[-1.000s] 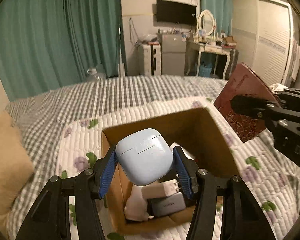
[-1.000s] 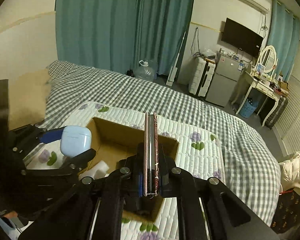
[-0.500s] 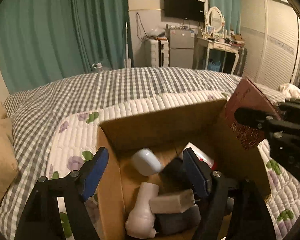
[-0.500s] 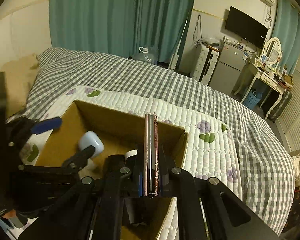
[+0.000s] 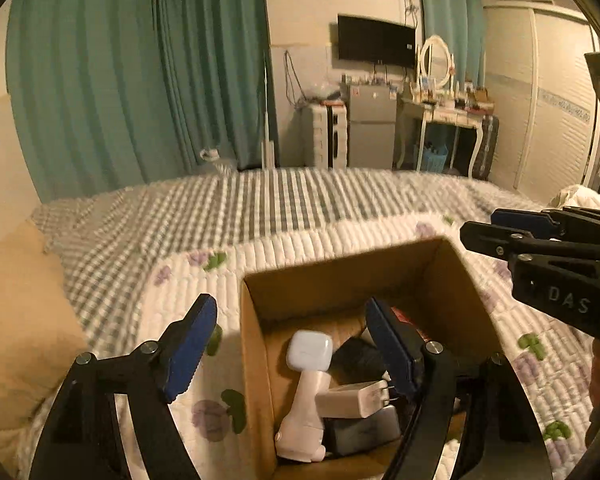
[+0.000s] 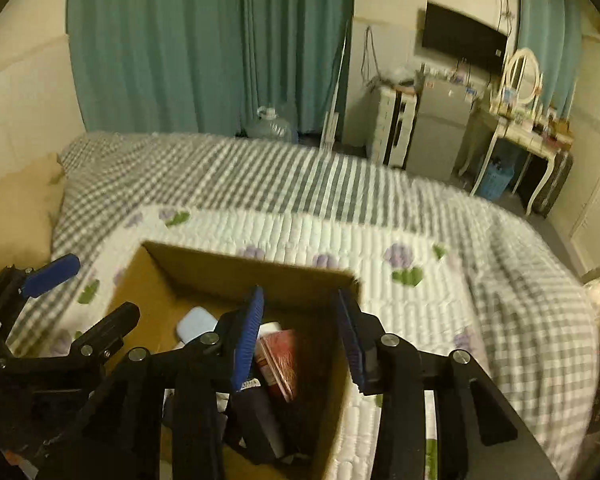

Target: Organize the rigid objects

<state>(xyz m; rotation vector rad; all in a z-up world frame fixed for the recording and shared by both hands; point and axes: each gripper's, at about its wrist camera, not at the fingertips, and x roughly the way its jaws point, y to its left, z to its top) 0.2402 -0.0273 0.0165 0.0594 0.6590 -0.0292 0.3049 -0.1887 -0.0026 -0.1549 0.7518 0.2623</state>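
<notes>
Cardboard was what you worked over: the open box (image 5: 256, 344) sat on the floral quilt (image 5: 300, 240), directly below both claws. Under your left gripper (image 5: 290, 344) lay the pale blue earbud case (image 5: 309, 350), resting on a white bottle-shaped item (image 5: 304, 416), with a white plug charger (image 5: 356, 398) and a grey power bank (image 5: 364, 430) just beside them. Below your right gripper (image 6: 300, 340) the red patterned notebook (image 6: 282, 360) leaned tilted inside the box, near its right wall.

A second earlier you pinched the earbud case in the left claw; now its fingers stood spread with nothing between them, the case dropped into the box. Your right claw had clamped the notebook upright; now its jaws were opening, the pads clear of the notebook lying under them.
</notes>
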